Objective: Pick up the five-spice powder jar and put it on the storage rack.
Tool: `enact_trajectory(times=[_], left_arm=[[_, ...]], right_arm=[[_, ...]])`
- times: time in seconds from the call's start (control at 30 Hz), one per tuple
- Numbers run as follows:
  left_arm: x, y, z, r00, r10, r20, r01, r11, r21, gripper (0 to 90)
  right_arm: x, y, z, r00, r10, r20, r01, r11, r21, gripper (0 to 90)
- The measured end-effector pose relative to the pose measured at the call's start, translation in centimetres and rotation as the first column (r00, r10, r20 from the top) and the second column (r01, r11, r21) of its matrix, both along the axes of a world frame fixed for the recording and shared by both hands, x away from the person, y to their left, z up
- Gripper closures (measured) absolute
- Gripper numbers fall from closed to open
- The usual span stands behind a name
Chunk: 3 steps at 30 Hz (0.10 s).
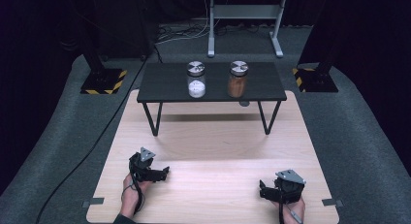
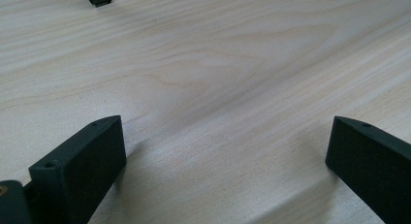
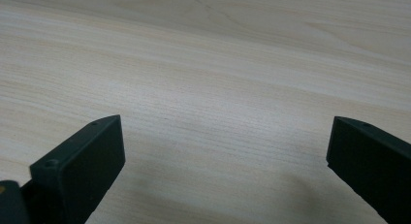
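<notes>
Grippers idle on wooden board [image 1: 213, 185]: left gripper [image 1: 165, 171] and right gripper [image 1: 262, 189] both spread wide, empty; white-filled jar [image 1: 196, 80] and brown-filled jar [image 1: 237, 79] stand far off on black stand [image 1: 160, 83]; best reach forward level, jaws apart

the wooden tabletop [image 1: 213, 151] lies bare between its near edge and the small black table [image 1: 160, 86] standing at its far edge, so the whole middle gives open passage. the left gripper [image 1: 162, 174] sits near the near left corner and the right gripper [image 1: 263, 191] near the near right corner, well apart, both with jaws spread and bare wood between them. under the black table, room runs between its thin legs [image 1: 154, 118]. on top, the white jar [image 1: 196, 79] and the brown jar [image 1: 237, 79] stand upright near each other with a gap between.
</notes>
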<state>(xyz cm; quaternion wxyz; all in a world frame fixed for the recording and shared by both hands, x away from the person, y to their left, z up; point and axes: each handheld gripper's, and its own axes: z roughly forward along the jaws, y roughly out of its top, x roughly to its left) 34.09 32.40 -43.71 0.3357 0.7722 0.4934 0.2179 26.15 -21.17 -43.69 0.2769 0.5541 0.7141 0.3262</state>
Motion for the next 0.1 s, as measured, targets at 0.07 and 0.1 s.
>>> enact_trajectory(times=[0.07, 0.1], left_arm=[[0.0, 0.0, 0.0, 1.0, 0.0, 0.0, 0.0, 1.0, 0.0, 0.5], [0.0, 0.0, 0.0, 1.0, 0.0, 0.0, 0.0, 1.0, 0.0, 0.4]], right_arm=[[0.04, 0.02, -0.12, 1.0, 0.002, -0.002, -0.002, 1.0, 0.002, 0.0], [0.07, 0.01, -0.24, 1.0, 0.006, -0.002, -0.006, 1.0, 0.004, 0.0]])
